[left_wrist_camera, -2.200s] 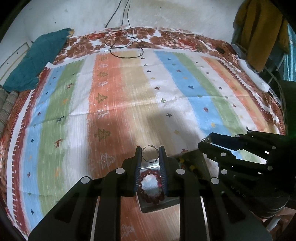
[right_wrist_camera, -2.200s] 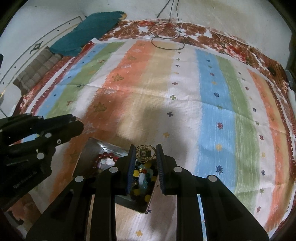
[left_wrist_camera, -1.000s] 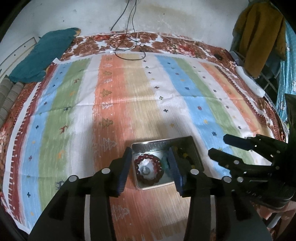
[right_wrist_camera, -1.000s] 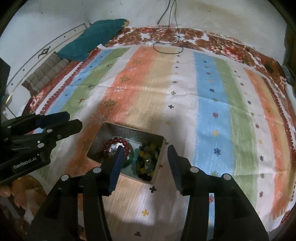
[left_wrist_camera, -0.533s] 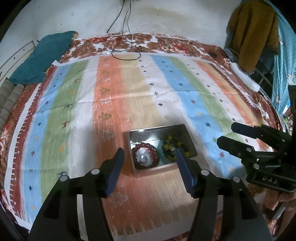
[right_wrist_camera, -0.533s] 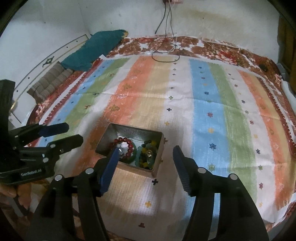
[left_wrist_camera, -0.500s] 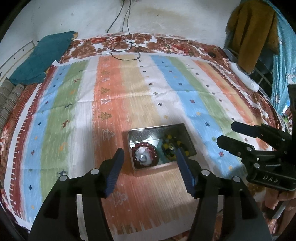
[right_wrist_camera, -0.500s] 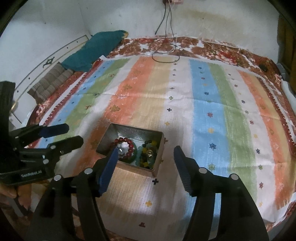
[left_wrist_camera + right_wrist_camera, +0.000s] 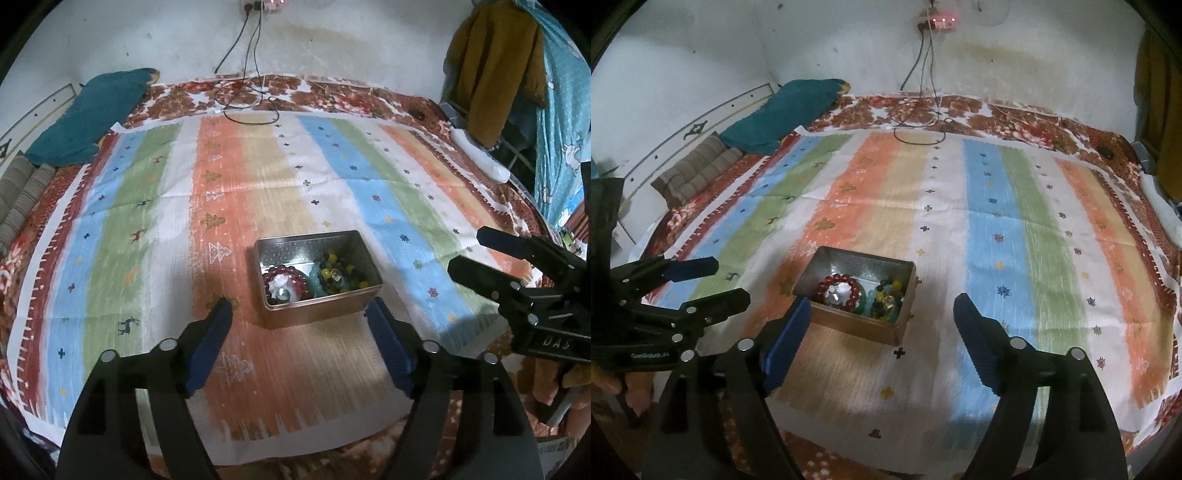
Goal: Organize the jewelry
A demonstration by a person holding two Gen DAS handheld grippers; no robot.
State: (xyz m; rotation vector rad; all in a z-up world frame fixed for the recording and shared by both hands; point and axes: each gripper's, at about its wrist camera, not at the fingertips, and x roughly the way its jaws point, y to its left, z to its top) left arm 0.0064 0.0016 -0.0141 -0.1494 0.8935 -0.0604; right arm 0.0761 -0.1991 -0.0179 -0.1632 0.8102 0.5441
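The metal tin (image 9: pixel 318 273) is seen just beyond both empty, opening grippers, left gripper (image 9: pixel 300 314) and right gripper (image 9: pixel 881 308), long axis left-right.

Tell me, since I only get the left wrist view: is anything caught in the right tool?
Observer: No. In the right wrist view the right tool has its jaws opening with nothing between them. The tin lies ahead of it, not gripped.
Operator: How does my left tool look from outside?
Observer: It shows side-on there. The left tool also has its jaws opening and empty, off to the tin's left and clear of it.
Operator: Is the hand holding it in shot?
Observer: Only fingers, at the picture's left edge beneath the tool's body.
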